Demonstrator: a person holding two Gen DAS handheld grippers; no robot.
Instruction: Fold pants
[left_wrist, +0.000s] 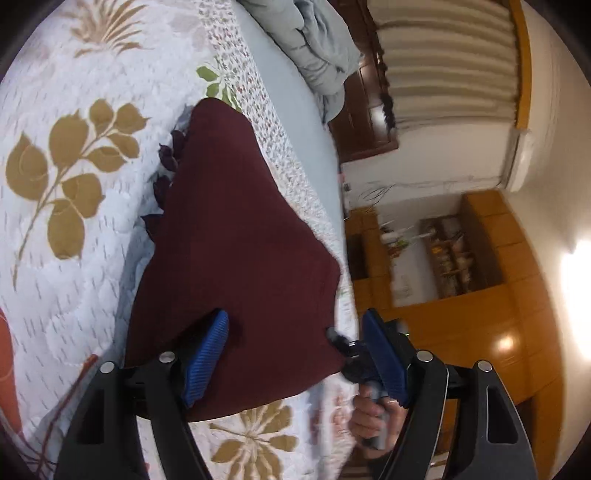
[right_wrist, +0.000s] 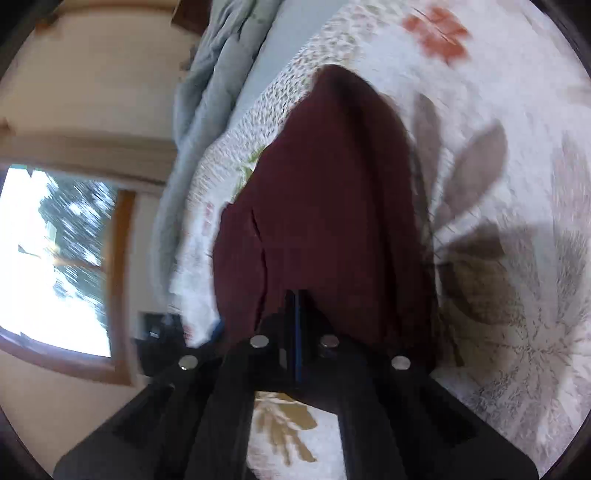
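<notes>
- Lying on the floral quilt (left_wrist: 74, 229) near the bed's edge: the maroon pants (left_wrist: 236, 251), bunched into a rough triangle, narrow end far, broad end close to both tools.
- Hovering wide open over that near end: the left gripper (left_wrist: 295, 354), one blue pad (left_wrist: 207, 358) over the cloth, the other just past the fabric's corner, pressing on nothing.
- Needing, by the look of it, lowering until a clean hem edge is sitting between those pads before squeezing, catching all layers rather than the top one.
- Showing beside the far pad in the left wrist view: the other tool's tip and a hand (left_wrist: 373, 413) on its handle.
- Closing fully on the pants' near edge: the right gripper (right_wrist: 297, 332), jaws pressed together with maroon cloth draping on both sides of them.
- Judging the pinch shallow; keeping tension gentle and both tools level, probably, for avoiding slipping and for carrying the fold straight.
- Blurring heavily in the right wrist view, leaving layer count unclear.
</notes>
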